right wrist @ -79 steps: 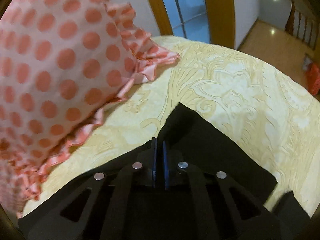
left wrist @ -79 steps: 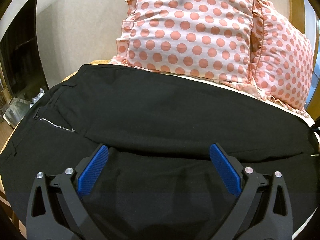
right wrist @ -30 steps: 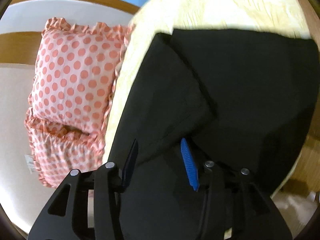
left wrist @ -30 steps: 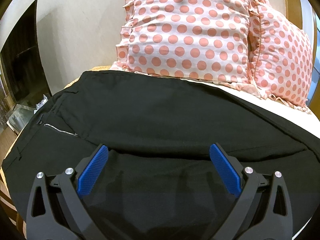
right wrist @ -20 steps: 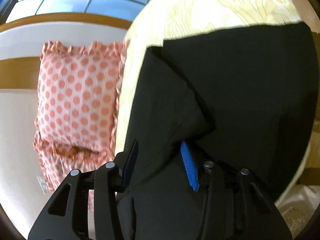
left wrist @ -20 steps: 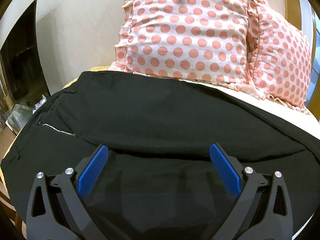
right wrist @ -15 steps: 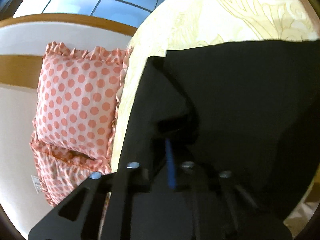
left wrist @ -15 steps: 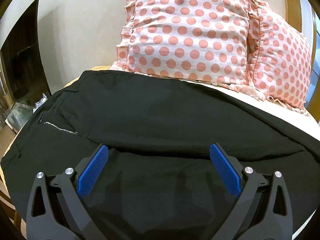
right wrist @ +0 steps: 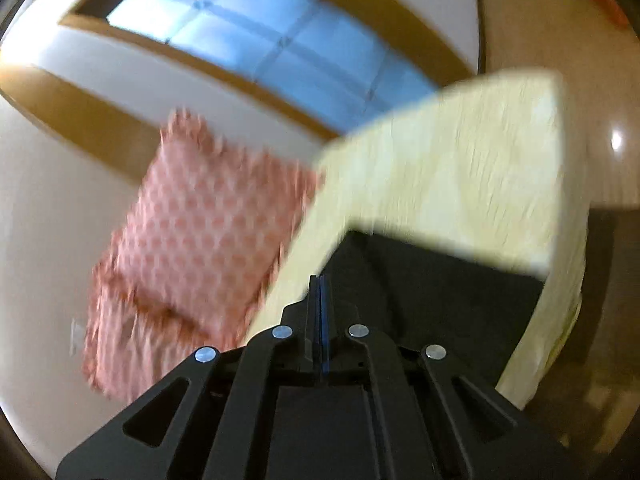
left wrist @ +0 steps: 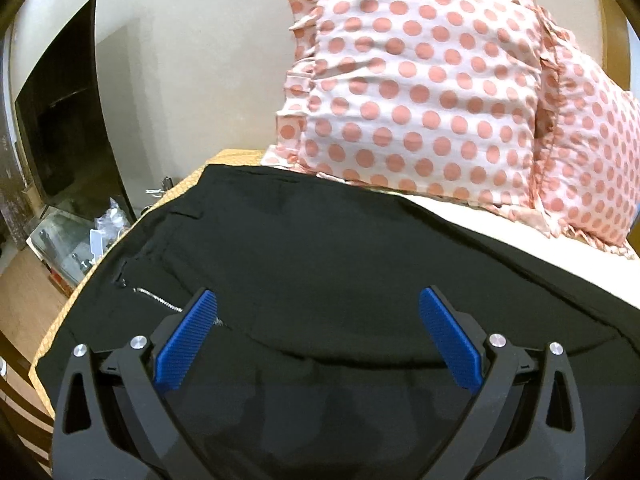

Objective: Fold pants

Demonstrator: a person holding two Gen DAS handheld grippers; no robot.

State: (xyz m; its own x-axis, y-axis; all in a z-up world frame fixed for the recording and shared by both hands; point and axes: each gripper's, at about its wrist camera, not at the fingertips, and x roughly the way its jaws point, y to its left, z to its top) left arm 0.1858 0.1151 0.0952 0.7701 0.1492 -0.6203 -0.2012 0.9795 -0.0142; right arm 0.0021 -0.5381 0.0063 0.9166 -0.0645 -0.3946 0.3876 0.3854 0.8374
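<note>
Black pants spread on the bed, left gripper held spread above them, right gripper pressed together, any pinched cloth not discernible, polka-dot pillows behind.

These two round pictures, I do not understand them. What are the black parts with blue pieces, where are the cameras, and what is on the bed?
A person holds one two-finger gripper in each hand; a fisheye camera on each looks along its fingers. In the left view, the left gripper is open above black pants spread on the bed, with two dotted pillows behind. The right view is blurred. There the right gripper is shut; whether it pinches cloth cannot be told.
</note>
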